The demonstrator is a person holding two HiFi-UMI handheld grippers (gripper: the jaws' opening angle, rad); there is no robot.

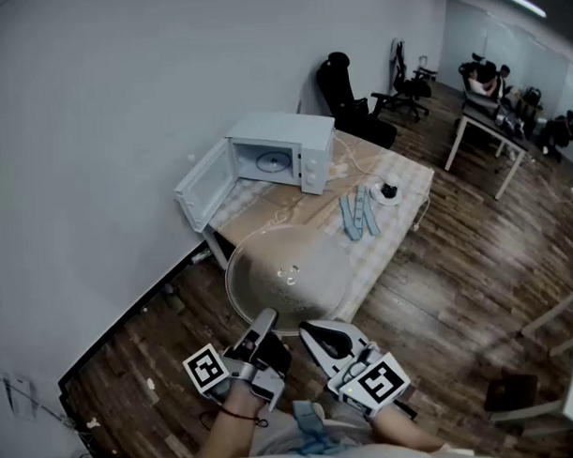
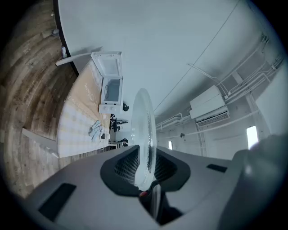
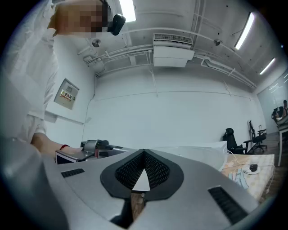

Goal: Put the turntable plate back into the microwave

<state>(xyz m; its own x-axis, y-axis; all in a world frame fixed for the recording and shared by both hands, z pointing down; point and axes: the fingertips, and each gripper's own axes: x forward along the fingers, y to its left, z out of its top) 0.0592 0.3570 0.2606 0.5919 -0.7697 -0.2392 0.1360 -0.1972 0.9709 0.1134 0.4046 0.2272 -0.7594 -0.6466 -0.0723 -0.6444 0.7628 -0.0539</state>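
Observation:
The clear glass turntable plate [image 1: 288, 270] hangs in the air in front of the table's near end, roughly flat in the head view. My left gripper [image 1: 264, 320] is shut on its near rim. In the left gripper view the plate [image 2: 145, 126] stands edge-on between the black pads. The white microwave [image 1: 286, 156] sits at the far left corner of the table [image 1: 399, 231], its door [image 1: 201, 187] swung open to the left, with a ring showing on its floor. My right gripper [image 1: 307, 328] is shut and holds nothing, just right of the left one, near the plate's rim.
A blue-grey cloth [image 1: 358, 214] and a small white dish with a dark object [image 1: 388, 190] lie on the checked tablecloth right of the microwave. The white wall runs along the left. Office chairs [image 1: 352, 99] and a desk [image 1: 494, 132] stand beyond on the wooden floor.

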